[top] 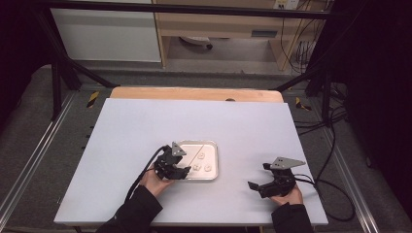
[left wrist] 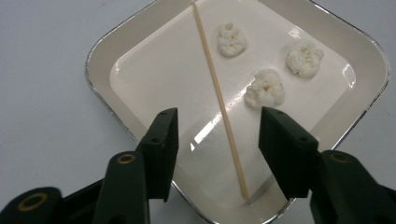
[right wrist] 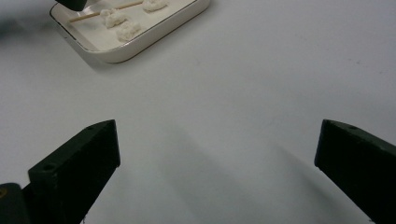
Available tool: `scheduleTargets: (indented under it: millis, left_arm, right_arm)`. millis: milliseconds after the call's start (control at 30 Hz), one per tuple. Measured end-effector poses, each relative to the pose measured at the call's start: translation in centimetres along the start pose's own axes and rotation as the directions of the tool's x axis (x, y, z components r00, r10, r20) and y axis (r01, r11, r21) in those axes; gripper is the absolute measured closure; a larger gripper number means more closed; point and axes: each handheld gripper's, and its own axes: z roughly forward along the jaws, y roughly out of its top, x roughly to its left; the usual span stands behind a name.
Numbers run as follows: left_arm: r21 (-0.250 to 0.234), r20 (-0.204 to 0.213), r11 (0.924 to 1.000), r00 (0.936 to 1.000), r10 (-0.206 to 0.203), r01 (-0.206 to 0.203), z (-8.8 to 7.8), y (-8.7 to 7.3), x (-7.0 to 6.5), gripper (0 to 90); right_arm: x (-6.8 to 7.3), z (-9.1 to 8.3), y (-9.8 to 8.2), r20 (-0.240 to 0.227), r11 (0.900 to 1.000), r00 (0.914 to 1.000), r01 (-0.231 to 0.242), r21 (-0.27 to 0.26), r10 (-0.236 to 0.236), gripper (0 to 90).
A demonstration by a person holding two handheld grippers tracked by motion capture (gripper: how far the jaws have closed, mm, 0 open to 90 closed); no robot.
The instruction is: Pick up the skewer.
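The white table [top: 145, 131] spreads in front of you, and on it, a little toward your left of its middle, sits a white square tray [top: 214, 145] with a thin metallic rim. Your right gripper [top: 259, 176] rests low over bare tabletop well to the right of the tray, its jaws spread wide with nothing between them; in the right gripper view the tray [right wrist: 154, 32] lies off at the upper left. Your left gripper [top: 184, 171] hangs over the tray's near left corner, and its jaws stand apart, about halfway, touching nothing. In the left gripper view a thin wooden skewer [left wrist: 219, 98] lies flat across the tray floor, and its near end falls between your two jaws without either pad pressing on it. To the right of the skewer lie three small, white, crumbly pieces of food [left wrist: 265, 88], close together but apart from one another, the nearest just beyond your right-hand jaw.
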Motion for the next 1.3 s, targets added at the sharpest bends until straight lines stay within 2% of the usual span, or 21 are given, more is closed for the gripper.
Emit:
scheduleTargets:
  millis: [100, 533, 1000, 1300]
  left_arm:
    - [-0.004, 0.004, 1.0000, 1.0000, 0.001, -0.001, 0.2, 0.1, -0.3, 55.8]
    - [0.023, -0.017, 0.9996, 0.9998, -0.014, 0.014, 1.3, 0.3, -0.9, 76.6]
    - [-0.005, -0.087, 0.9984, 0.9946, -0.056, 0.056, 1.5, 0.0, -1.7, 86.7]
    - [-0.020, -0.088, 0.9960, 0.9921, -0.089, 0.087, 1.5, -0.1, -1.7, 88.0]
  right_arm:
    - [0.0, 0.0, 0.0, 0.001, 1.000, 1.0000, 0.001, 0.000, -0.001, 0.8]
    - [0.0, 0.0, 0.0, -0.002, 1.000, 1.0000, 0.002, 0.002, -0.002, 0.8]
    - [0.0, 0.0, 0.0, -0.004, 1.000, 1.0000, 0.002, 0.004, -0.002, 0.8]
    - [0.0, 0.1, 0.0, -0.006, 1.000, 1.0000, -0.002, 0.007, 0.002, 0.8]
